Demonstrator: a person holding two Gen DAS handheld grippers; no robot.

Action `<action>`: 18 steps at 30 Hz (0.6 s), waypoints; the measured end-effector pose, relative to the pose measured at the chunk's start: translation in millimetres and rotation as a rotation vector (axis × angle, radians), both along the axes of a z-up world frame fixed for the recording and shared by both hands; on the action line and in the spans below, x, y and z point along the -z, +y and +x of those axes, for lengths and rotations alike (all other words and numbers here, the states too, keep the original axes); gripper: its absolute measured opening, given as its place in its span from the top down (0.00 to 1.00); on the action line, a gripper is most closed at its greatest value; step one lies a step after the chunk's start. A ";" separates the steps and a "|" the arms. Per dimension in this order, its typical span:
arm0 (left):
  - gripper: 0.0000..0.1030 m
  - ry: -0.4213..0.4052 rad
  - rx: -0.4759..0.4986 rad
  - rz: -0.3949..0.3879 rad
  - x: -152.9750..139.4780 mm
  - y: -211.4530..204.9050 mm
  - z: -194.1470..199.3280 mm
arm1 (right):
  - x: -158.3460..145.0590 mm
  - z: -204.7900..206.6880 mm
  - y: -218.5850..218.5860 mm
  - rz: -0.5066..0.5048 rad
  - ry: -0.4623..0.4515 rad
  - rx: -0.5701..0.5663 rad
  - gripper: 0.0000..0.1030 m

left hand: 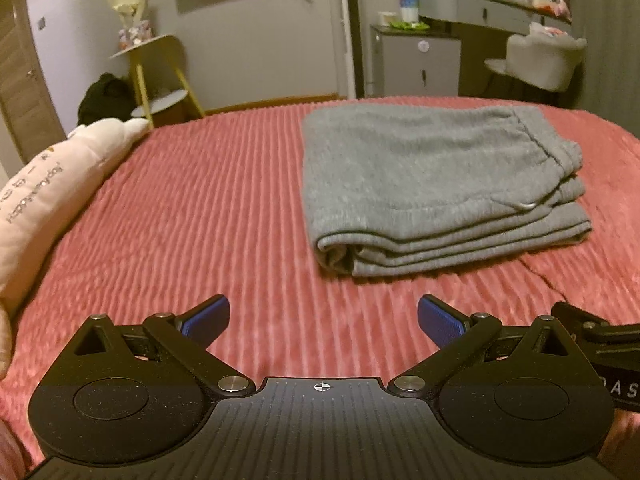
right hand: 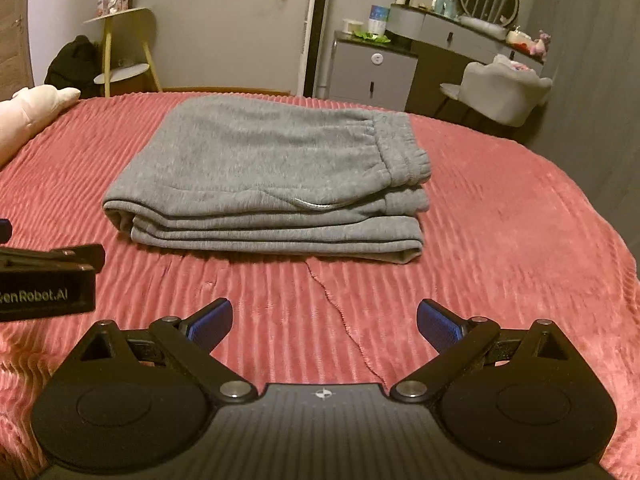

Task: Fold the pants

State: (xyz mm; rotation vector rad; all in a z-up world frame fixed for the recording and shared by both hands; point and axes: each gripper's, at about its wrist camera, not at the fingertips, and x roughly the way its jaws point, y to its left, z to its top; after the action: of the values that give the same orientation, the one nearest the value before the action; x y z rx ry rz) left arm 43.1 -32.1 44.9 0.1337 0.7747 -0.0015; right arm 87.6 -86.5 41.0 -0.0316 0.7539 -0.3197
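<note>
Our pants (right hand: 264,176) lie folded on the bed (right hand: 500,240). Left gripper (left hand: 323,320) and right gripper (right hand: 324,322) hover before them, fingers spread, empty. Nudging could topple the layers.

Pants (right hand: 264,168): grey fleecy knit, matt. Bedspread (right hand: 500,240): pink ribbed plush. Gripper pads (left hand: 208,318): blue, finely textured.

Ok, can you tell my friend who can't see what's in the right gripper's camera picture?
Grey pants lie folded in a neat stack on a pink ribbed bedspread, waistband to the right. The right gripper hovers in front of them, wide open and empty, with part of the left gripper at the left edge. Behind the bed are a grey cabinet and a chair.
</note>
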 end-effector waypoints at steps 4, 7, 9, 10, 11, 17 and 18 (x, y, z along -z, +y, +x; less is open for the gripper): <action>0.00 0.022 -0.011 -0.017 6.1 4.8 6.3 | 5.9 4.4 -7.0 0.049 -0.004 0.006 0.04; 0.00 0.039 -0.015 -0.015 10.7 6.3 9.9 | 9.9 7.4 -11.8 0.084 -0.004 0.015 0.04; 0.00 0.042 -0.013 -0.014 11.6 6.0 10.4 | 11.8 9.5 -13.6 0.101 -0.004 0.021 0.04; 0.00 0.039 -0.013 -0.014 11.7 6.0 10.3 | 12.5 10.1 -14.2 0.105 -0.004 0.025 0.04; 0.00 0.037 -0.011 -0.013 11.9 6.3 10.6 | 13.2 10.5 -14.7 0.108 -0.006 0.027 0.04; 0.00 0.045 -0.003 -0.008 12.8 5.4 11.0 | 13.5 10.9 -17.0 0.123 -0.010 0.033 0.04; 0.00 0.045 -0.003 -0.008 12.6 5.4 11.0 | 13.5 10.8 -17.1 0.123 -0.011 0.034 0.04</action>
State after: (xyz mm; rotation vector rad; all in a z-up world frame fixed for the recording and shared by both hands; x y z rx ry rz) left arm 54.1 -26.7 32.2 0.1252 0.8198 -0.0051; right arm 98.5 -103.6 27.5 0.0990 0.7631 -0.3047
